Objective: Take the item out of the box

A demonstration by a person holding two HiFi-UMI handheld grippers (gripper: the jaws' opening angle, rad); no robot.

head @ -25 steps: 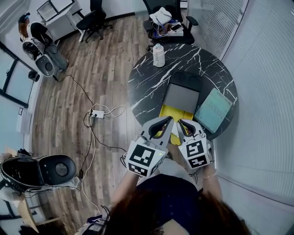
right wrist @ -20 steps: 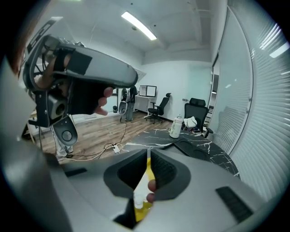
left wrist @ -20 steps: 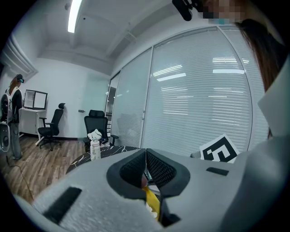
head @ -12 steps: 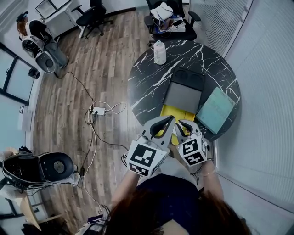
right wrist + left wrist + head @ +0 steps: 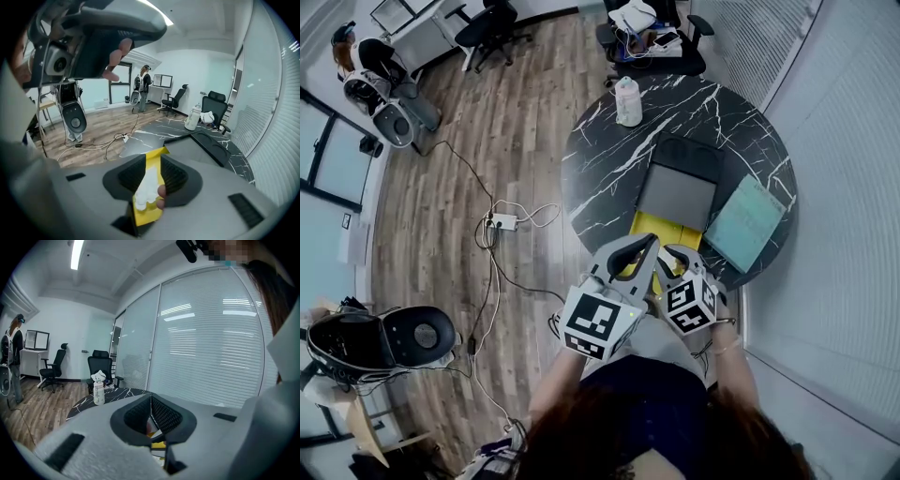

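The right tongs point(image 5: 152, 158) are closed on a yellow packet point(image 5: 149, 190) with white patches, held upright between the jaws. The packet sits over the near edge of the round black marble bench point(image 5: 600, 178), just near of the grey box point(image 5: 675, 197). The box top appears flat grey, with a black section on its far side, and its contents cannot be determined. The left tongs point(image 5: 151, 397) are closed, tips touching, with nothing between them. A teal pad point(image 5: 744, 223) lies right of the box. A white bottle point(image 5: 627, 101) stands at the far left.
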